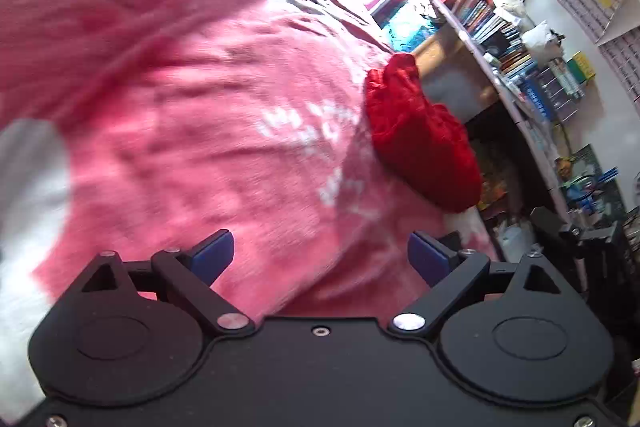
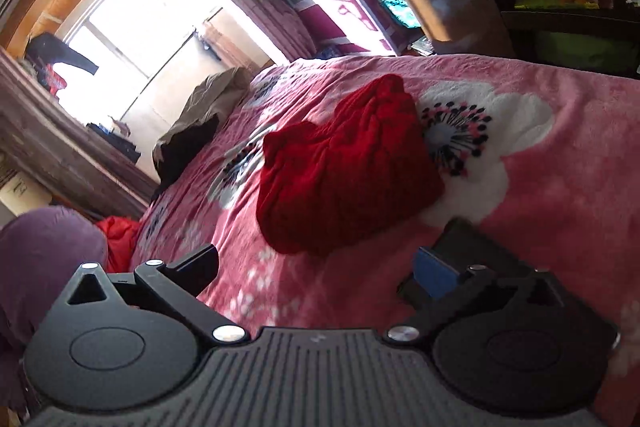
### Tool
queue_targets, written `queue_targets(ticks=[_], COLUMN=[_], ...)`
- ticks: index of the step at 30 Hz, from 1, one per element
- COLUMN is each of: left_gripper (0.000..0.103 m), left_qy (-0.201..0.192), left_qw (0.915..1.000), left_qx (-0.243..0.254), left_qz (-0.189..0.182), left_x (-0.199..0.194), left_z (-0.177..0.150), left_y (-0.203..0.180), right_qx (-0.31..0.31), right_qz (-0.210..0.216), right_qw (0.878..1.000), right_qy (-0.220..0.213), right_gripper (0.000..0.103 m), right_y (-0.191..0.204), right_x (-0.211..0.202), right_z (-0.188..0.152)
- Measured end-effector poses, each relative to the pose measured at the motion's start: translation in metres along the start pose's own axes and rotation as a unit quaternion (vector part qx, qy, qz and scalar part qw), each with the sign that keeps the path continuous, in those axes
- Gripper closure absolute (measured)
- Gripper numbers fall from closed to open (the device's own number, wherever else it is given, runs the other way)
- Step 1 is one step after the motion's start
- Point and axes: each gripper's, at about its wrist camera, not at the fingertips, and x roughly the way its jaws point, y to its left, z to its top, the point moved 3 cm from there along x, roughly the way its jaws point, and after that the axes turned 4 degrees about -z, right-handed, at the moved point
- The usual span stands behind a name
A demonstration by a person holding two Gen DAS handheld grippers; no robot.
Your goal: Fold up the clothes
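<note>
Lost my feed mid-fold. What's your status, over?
Left tool and right tool open, nothing between the jaws. Red garment lies bunched on the pink blanket, untouched. Dark clothes farther back, not in the way.

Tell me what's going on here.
A person holding a two-finger gripper in each hand is folding clothes on a bed covered by a pink fleece blanket with white flowers. A red knitted garment lies bunched in a compact bundle on the blanket. The left gripper and right gripper both have jaws wide open with nothing between them, set back from the garment. More clothes lie at the bed's far end.
</note>
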Motion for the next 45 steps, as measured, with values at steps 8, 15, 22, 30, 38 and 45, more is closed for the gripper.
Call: queue_targets(ticks=[8, 15, 22, 30, 38, 45], left_gripper=[0.000, 0.000, 0.000, 0.000, 0.000, 0.000], left_qy=[-0.058, -0.123, -0.147, -0.156, -0.139, -0.136], left_qw=[0.9818, 0.9581, 0.9566, 0.9510, 0.9531, 0.9555], left_qx=[0.043, 0.042, 0.016, 0.057, 0.057, 0.056], left_qz=[0.176, 0.255, 0.251, 0.261, 0.262, 0.256], left_x=[-0.139, -0.235, -0.272, -0.286, -0.283, -0.282], left_z=[-0.066, -0.114, -0.137, -0.144, -0.147, -0.150], left_y=[0.025, 0.024, 0.025, 0.013, 0.018, 0.025], right_qx=[-0.153, -0.246, -0.296, -0.324, -0.356, -0.369], right_qz=[0.003, 0.014, 0.011, -0.021, -0.028, -0.031], right_qw=[0.985, 0.963, 0.949, 0.940, 0.930, 0.924], right_qy=[0.074, 0.110, 0.107, 0.104, 0.087, 0.091], right_gripper=[0.000, 0.000, 0.000, 0.000, 0.000, 0.000], right_y=[0.095, 0.156, 0.179, 0.183, 0.194, 0.201], right_x=[-0.073, -0.124, -0.158, -0.175, -0.191, -0.188], right_z=[-0.111, -0.178, -0.204, -0.221, -0.232, -0.240])
